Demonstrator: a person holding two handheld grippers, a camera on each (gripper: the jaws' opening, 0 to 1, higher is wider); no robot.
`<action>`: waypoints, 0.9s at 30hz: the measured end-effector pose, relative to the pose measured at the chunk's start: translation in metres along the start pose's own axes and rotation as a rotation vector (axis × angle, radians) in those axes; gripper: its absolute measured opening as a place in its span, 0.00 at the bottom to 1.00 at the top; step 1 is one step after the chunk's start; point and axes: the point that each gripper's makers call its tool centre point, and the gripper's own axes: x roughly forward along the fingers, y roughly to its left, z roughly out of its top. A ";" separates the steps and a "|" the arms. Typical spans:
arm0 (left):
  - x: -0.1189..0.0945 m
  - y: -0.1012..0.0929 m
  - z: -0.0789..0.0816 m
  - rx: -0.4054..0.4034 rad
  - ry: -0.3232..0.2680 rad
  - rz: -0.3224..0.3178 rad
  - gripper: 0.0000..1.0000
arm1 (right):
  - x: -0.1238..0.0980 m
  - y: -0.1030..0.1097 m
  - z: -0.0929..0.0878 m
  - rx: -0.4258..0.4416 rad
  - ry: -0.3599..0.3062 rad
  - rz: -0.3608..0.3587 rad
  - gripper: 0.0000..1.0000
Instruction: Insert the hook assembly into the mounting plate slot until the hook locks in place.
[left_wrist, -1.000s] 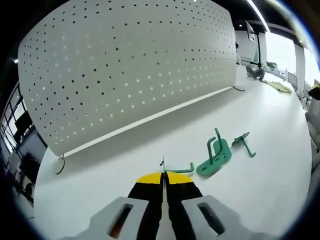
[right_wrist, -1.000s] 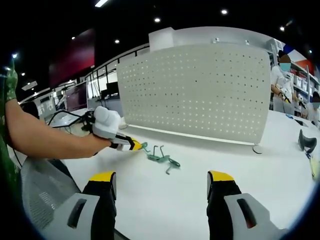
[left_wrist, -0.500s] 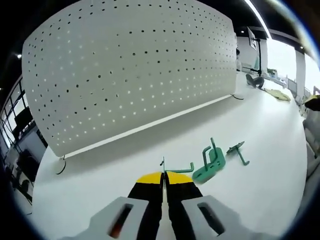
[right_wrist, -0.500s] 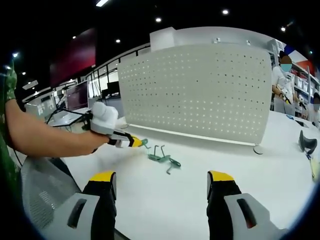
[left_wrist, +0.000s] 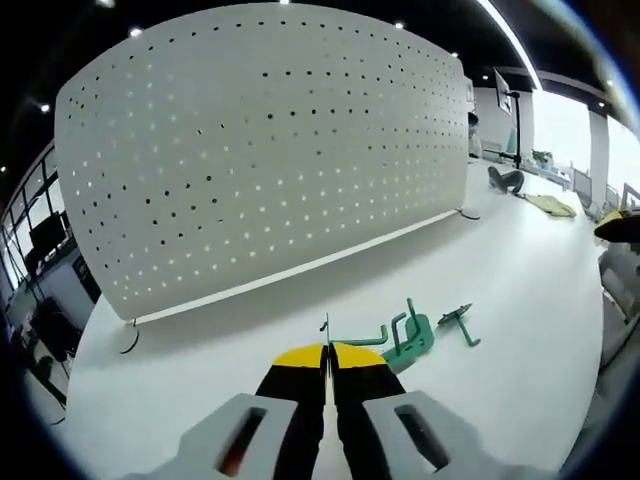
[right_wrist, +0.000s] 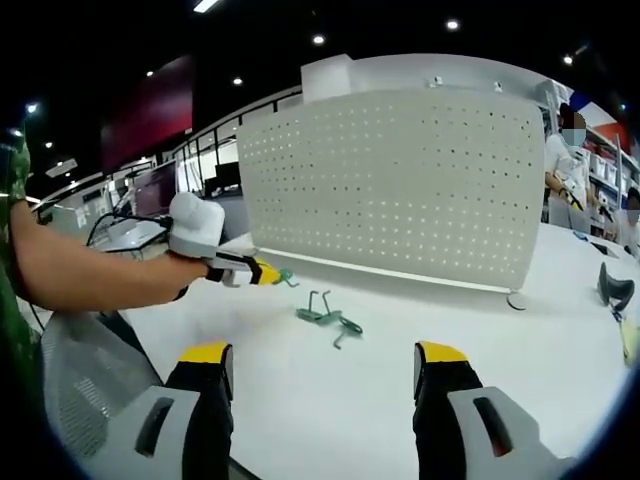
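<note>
Between the pressed-together yellow tips of the left gripper (left_wrist: 326, 352) sits a thin green hook (left_wrist: 362, 339), its wire running out toward 3 o'clock from the jaws and ending in a short upturned bend. From the right gripper view the same left gripper (right_wrist: 262, 272) comes in from 9 o'clock, carried by a person's hand (right_wrist: 190, 268) on a bare forearm, and the hook (right_wrist: 284, 277) hangs off its tip, lifted clear of the white surface (right_wrist: 400, 330)

Just beyond the held hook, toward 3 o'clock in the left gripper view, a green mounting plate (left_wrist: 411, 338) with two upright prongs lies on the surface (left_wrist: 520, 290); a separate small green hook piece (left_wrist: 458, 322) lies just beside it, further toward 3 o'clock. In the right gripper view these green parts (right_wrist: 328, 319) lie together near the middle of the surface, apart from the held hook

A large white pegboard (left_wrist: 260, 150) stands upright on the surface behind them, filling the 12 o'clock half of the left gripper view; it stands likewise at 12 o'clock in the right gripper view (right_wrist: 400, 180)

The right gripper (right_wrist: 325, 375) rises from 6 o'clock with its yellow-tipped jaws spread wide, nothing between them, well apart from the green parts
</note>
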 end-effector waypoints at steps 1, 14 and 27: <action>-0.001 0.001 0.001 -0.001 -0.002 0.000 0.02 | 0.000 0.000 0.000 -0.001 0.000 0.000 0.74; -0.023 -0.001 0.019 -0.025 -0.053 -0.003 0.02 | -0.001 0.001 0.004 -0.003 -0.017 0.000 0.75; -0.048 -0.007 0.039 -0.040 -0.111 -0.014 0.02 | -0.008 0.001 0.023 -0.004 -0.109 -0.001 0.74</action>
